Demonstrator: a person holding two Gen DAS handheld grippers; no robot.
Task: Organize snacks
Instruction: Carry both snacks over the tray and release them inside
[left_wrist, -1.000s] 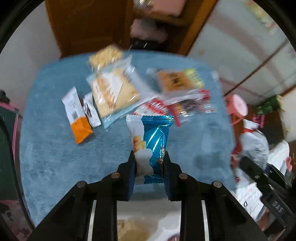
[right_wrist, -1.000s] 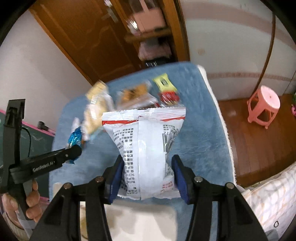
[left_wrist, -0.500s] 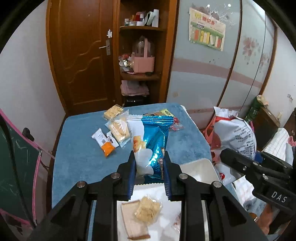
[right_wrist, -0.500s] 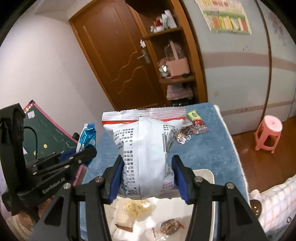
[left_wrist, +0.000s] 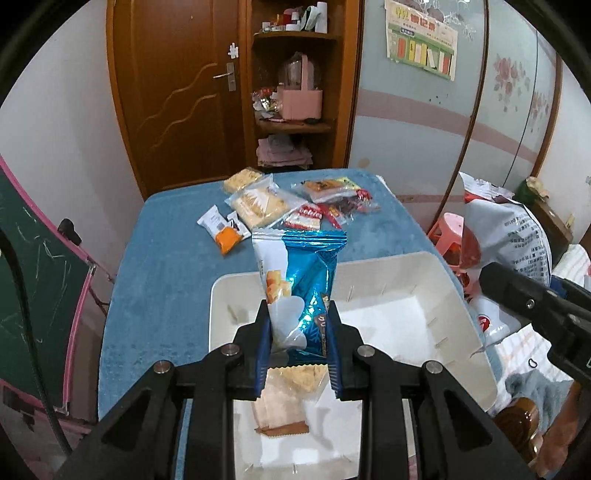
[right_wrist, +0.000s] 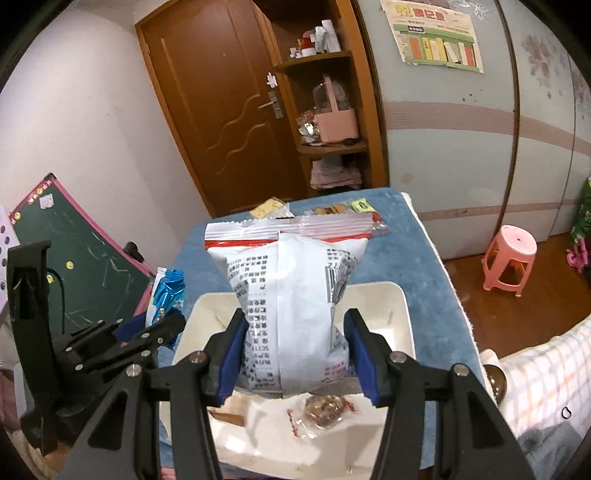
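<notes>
My left gripper (left_wrist: 297, 332) is shut on a blue foil snack packet (left_wrist: 306, 280), which stands upright over the left part of a white box (left_wrist: 454, 295). My right gripper (right_wrist: 295, 339) is shut on a puffy white bag with a red top stripe (right_wrist: 291, 288), held above the same white box (right_wrist: 399, 295). The box holds a wafer packet (left_wrist: 284, 410) and a small round snack packet (right_wrist: 325, 406). In the right wrist view the left gripper (right_wrist: 162, 325) with the blue packet (right_wrist: 168, 291) sits at the left. Several loose snack packets (left_wrist: 258, 203) lie at the table's far end.
The table has a blue cloth (left_wrist: 166, 277). An orange-and-white packet (left_wrist: 221, 229) lies apart from the pile. A pink-framed chalkboard (right_wrist: 85, 258) leans at the left. A pink stool (right_wrist: 509, 258) stands on the floor to the right. A wooden door and shelf are behind.
Both grippers have drawn back from the snack pile and risen, each carrying its packet. The white box has come into view beneath them.
</notes>
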